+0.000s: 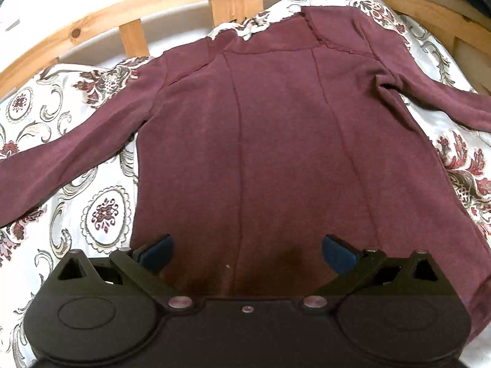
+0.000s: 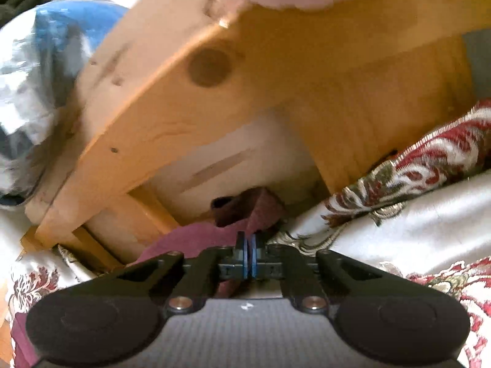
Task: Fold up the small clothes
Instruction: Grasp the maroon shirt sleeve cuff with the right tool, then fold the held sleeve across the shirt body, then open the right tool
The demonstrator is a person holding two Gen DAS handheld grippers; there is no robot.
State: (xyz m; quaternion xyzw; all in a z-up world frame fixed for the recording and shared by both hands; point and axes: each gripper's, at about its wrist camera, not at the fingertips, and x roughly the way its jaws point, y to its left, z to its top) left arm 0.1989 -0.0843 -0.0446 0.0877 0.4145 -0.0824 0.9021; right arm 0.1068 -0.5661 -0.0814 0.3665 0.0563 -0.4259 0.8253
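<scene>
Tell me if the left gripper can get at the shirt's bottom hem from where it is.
Probably yes. The left gripper hangs open right over the lower part of the maroon shirt, which lies flat on the patterned bedspread. Nothing sits between the blue pads and the cloth; the hem itself is hidden under the gripper body.

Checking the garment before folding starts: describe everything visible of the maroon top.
The maroon top is a long-sleeved knit-looking garment lying flat, both sleeves spread outward, on the floral bedcover. Raised seams run down its body, and a darker patch sits near the hem. The left gripper hovers open over the hem. In the right wrist view, the right gripper is shut on a bunched maroon end by the wooden frame.
</scene>
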